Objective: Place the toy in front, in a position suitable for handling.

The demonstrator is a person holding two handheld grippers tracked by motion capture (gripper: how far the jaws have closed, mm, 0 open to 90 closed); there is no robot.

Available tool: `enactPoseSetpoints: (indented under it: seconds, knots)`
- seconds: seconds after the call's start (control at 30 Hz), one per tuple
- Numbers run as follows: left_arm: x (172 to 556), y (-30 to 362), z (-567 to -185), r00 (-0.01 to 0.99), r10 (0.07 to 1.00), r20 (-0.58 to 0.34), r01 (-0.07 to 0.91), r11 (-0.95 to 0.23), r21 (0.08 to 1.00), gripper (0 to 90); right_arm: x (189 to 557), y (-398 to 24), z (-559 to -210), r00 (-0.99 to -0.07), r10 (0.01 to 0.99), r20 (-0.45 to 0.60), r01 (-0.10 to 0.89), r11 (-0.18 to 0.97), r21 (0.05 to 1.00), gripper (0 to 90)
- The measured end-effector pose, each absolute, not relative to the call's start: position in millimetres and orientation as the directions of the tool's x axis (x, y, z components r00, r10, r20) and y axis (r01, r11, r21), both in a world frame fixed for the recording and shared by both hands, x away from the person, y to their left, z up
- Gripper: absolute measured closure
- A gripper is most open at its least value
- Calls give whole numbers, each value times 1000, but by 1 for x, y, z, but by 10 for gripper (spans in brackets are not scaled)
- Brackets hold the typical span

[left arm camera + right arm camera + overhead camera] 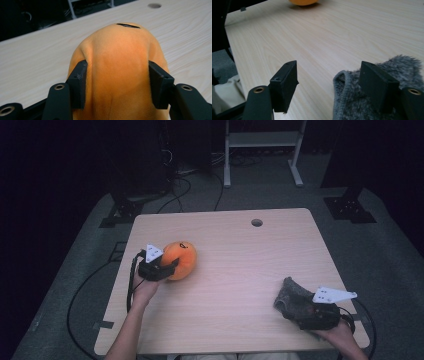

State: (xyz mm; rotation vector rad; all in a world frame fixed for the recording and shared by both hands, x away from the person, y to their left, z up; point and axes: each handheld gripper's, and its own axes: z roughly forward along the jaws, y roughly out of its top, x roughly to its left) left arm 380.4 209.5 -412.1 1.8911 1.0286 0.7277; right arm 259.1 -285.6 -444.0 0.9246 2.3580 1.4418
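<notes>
An orange plush toy point(181, 259) with a black stitched mark on top sits on the left part of the wooden table point(235, 270). My left gripper point(171, 265) is shut on it; in the left gripper view both pads dent the sides of the orange plush toy point(120, 55) held in the left gripper point(117, 64). Near the front right lies a grey furry cloth item point(291, 296). My right gripper point(299, 311) stands open at it. In the right gripper view, the grey furry item point(352, 97) lies under and inside the right jaw of that gripper point(328, 66), with bare table before the left jaw.
A round cable hole point(256, 222) lies near the table's far edge. Behind the table stands a white frame point(262, 140), with cables on the floor point(175, 190). Black stand bases point(350, 207) flank the table's far corners. The orange toy's underside point(303, 2) shows far off in the right gripper view.
</notes>
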Motion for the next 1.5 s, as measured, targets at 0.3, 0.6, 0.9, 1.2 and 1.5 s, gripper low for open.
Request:
enactPoseSetpoints:
  seconds: [0.3, 0.6, 0.9, 1.2, 1.5]
  knots:
    - [359, 167, -388, 660, 747, 84, 263, -335, 905, 416, 263, -305, -438, -665, 745, 62, 375, 261, 890, 325]
    - [336, 100, -396, 805, 584, 101, 179, -403, 898, 411, 279, -312, -444, -630, 776, 34, 392, 280, 877, 409]
    - [319, 63, -411, 878, 454, 150, 108, -494, 863, 400, 307, -303, -450, -622, 782, 48, 517, 364, 775, 455]
    - [318, 49, -423, 909, 391, 145, 92, -527, 845, 290, 318, -293, -467, -614, 789, 14, 592, 450, 669, 613]
    - [300, 73, -417, 908, 378, 180, 59, -541, 839, 142, 310, -292, -460, -626, 777, -56, 550, 492, 676, 742]
